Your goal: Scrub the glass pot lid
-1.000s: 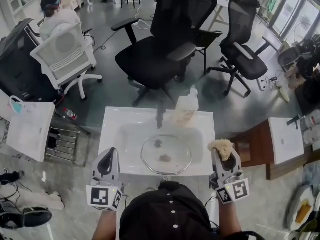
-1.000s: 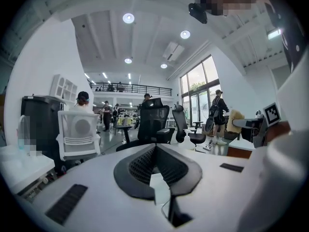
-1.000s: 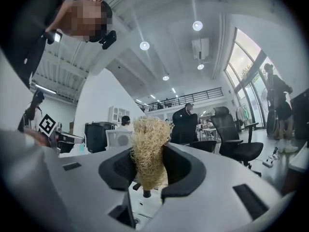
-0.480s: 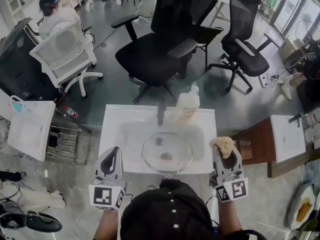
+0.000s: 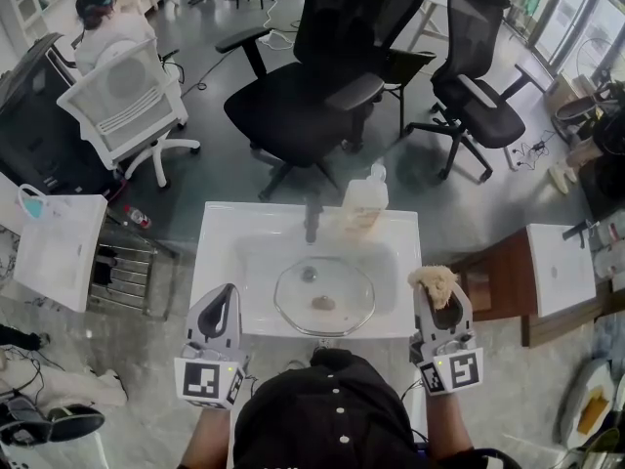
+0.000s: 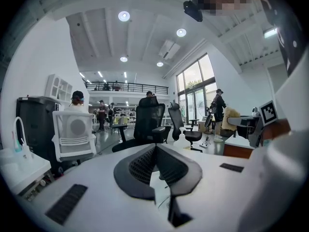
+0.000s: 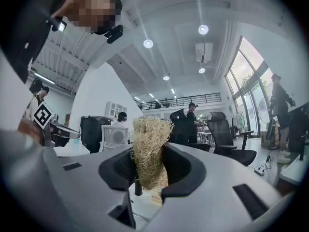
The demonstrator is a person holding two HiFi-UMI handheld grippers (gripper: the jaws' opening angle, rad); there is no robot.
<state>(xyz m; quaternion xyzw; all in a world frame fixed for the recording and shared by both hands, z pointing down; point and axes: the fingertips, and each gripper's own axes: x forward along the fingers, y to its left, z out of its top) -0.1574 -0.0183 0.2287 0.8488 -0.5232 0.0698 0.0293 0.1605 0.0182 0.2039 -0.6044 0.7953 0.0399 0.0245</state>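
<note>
Before scrubbing, check the setup from left to right.

Left hand-held gripper (image 5: 221,299): clenched fully, pads meeting, nothing between them. Held low, just off the near-left corner of the sink (image 5: 217,225), apart from everything in the basin.

Centre: glass pot lid (image 5: 324,296) lying flat in the basin, touched by neither tool. Dark spot and brownish patch visible on or through the glass; impossible to tell knob from drain or soil. Faucet (image 5: 312,221) directly behind the lid; soap bottle (image 5: 365,206) on the back rim, just right of the faucet.

Right hand-held gripper (image 5: 437,299): grasping a tan fibrous scrubber (image 5: 433,283), with the tuft standing up past the jaw tips. Held just off the near-right corner of the sink, apart from the lid.

Judge the step in hand as approach: scrubber loaded, no contact with the glass yet.

For the next move, carry the right hand-held gripper leftward over the basin and tip it down so that the tuft, not the jaw tips, meets the glass. Expect a loose lid to slide or rock under pressure. To steady it with the left hand-held gripper, release those jaws first, then take the rim.
</note>
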